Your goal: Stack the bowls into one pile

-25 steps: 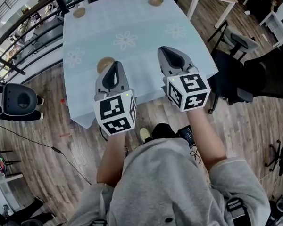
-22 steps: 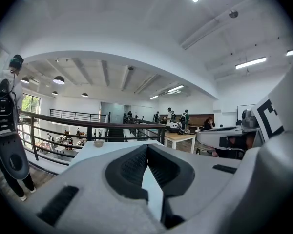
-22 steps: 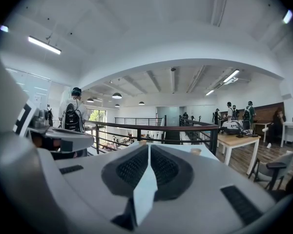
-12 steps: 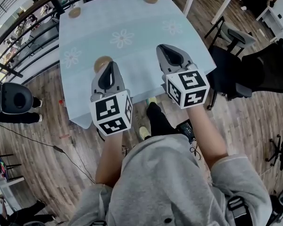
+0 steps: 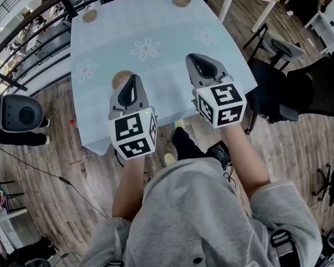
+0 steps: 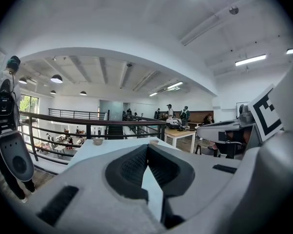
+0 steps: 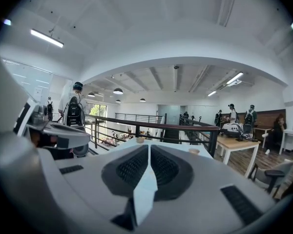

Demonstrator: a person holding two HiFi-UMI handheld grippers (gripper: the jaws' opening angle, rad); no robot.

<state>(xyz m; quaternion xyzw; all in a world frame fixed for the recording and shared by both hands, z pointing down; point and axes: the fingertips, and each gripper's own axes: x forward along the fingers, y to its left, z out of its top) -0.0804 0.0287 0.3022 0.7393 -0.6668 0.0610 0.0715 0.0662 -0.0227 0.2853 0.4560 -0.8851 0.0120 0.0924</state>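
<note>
Person's black-trousered leg [image 5: 189, 144] and pale shoe [image 5: 179, 124] are now stepped forward to the pale blue flowered worktop [image 5: 156, 21] edge. Left gripper [image 5: 132, 80] covers slightly more of the tan round bowl [image 5: 118, 80].

Tablecloth [image 5: 156, 21], upper centre: matt pale-blue fabric. Bowls [image 5: 182, 1]: smooth, brown, wood-like. Left gripper [image 5: 132, 79] and right gripper [image 5: 192, 58]: matt grey plastic; floor [image 5: 61, 143], lower left: wood planks.
</note>
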